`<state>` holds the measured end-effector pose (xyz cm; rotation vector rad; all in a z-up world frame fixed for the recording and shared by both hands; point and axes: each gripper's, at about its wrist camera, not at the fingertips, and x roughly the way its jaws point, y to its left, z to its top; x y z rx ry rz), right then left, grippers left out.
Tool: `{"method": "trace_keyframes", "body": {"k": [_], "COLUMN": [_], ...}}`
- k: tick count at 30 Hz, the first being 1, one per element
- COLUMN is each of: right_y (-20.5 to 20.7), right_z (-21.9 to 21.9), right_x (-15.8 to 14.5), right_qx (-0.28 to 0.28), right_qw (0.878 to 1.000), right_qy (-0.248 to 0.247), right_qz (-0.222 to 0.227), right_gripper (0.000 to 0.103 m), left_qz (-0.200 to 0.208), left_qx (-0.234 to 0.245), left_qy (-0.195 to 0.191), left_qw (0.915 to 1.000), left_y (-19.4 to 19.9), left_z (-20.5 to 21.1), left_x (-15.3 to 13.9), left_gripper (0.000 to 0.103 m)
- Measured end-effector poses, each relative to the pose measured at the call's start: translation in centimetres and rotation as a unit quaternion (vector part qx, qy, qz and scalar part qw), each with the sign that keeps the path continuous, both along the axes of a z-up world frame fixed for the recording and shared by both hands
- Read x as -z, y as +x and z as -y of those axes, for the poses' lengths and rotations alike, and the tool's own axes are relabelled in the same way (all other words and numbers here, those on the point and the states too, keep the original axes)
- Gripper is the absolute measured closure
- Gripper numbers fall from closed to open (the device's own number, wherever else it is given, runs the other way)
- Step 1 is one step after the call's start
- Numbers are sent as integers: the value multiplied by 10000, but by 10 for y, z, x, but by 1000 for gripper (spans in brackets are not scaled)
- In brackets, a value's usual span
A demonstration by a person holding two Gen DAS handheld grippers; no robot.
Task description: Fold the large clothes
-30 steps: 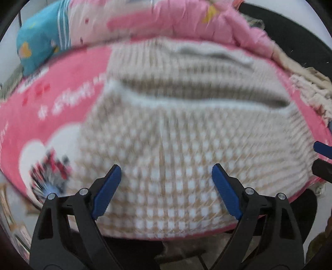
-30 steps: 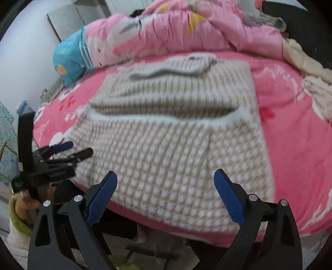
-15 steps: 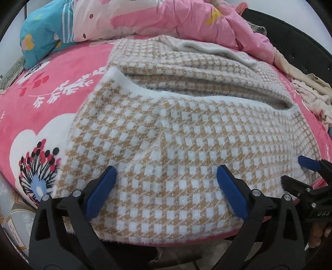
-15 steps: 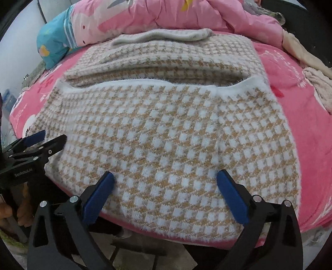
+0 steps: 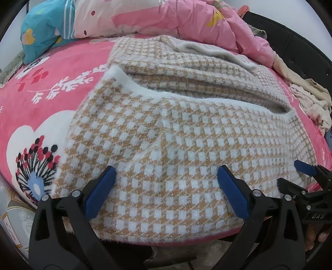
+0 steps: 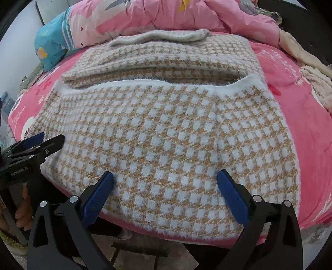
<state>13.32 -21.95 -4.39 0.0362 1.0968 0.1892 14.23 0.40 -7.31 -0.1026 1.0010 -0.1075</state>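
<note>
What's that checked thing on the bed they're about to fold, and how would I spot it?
Find the pink bed cover; the sweater lies flat across it, its near edge at the bed's front. It is a fuzzy knit in tan and white checks with white trim, unlike the plain pink quilt heaped behind it and the pale clothes at the right.

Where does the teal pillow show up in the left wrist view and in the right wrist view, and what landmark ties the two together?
Left wrist view: the teal pillow sits in the upper left corner, at the head of the bed.
Right wrist view: the teal pillow is at upper left, a little lower and further in from the edge.
Shared landmark: the white fuzzy edge running across the checked sweater.
</note>
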Motion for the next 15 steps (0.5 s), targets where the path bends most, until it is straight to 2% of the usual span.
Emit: {"method": "trace_keyframes", "body": {"k": [15], "right_y": [-3], "right_z": [1], "right_x": [1], "right_qx": [34], "right_qw": [10000], "right_qy": [30], "right_qz": [18], "right_gripper": [6], "left_qz": [-11], "left_qx": [5], "left_qy": [-21], "left_qw": [10000], "left_y": [1], "left_z": [-1], "left_x": [2], "left_gripper": [8]}}
